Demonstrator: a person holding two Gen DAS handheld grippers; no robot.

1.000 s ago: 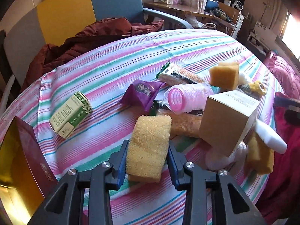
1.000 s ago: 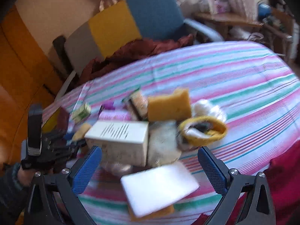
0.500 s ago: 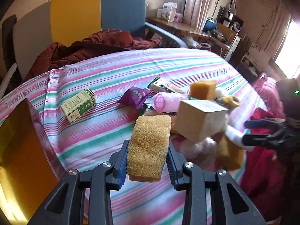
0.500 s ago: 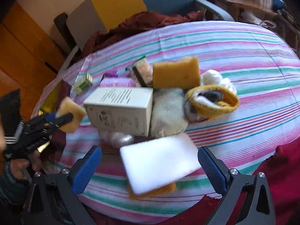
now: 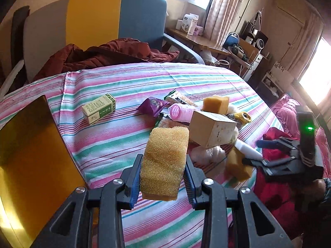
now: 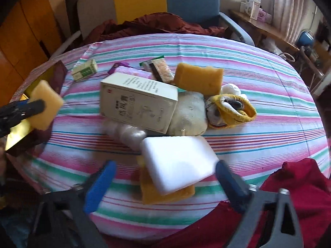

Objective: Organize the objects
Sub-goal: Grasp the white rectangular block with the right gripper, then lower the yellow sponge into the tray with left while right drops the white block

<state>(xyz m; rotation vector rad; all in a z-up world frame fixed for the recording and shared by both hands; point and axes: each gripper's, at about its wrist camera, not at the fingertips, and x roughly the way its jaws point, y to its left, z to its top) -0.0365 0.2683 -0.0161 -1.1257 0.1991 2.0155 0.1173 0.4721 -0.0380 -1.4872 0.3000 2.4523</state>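
My left gripper (image 5: 163,177) is shut on a yellow sponge (image 5: 165,161) and holds it above the striped table (image 5: 115,136); it also shows at the left of the right wrist view (image 6: 44,107). My right gripper (image 6: 163,177) is open, its jaws on either side of a white foam block (image 6: 180,161) that lies on another yellow sponge (image 6: 165,194). A cream box (image 6: 138,101), a third sponge (image 6: 198,77), a grey pouch (image 6: 189,115) and a yellow sock (image 6: 231,108) are piled in the middle.
A gold and maroon box (image 5: 31,157) stands open at the table's left edge. A small green box (image 5: 99,108), a purple packet (image 5: 153,105), a pink roller (image 5: 180,113) and a snack pack (image 6: 158,70) lie further back. A chair with a maroon coat (image 5: 115,51) stands behind.
My left gripper has lifted the sponge and pulled back towards the gold box. My right gripper has moved in lower around the white foam block.
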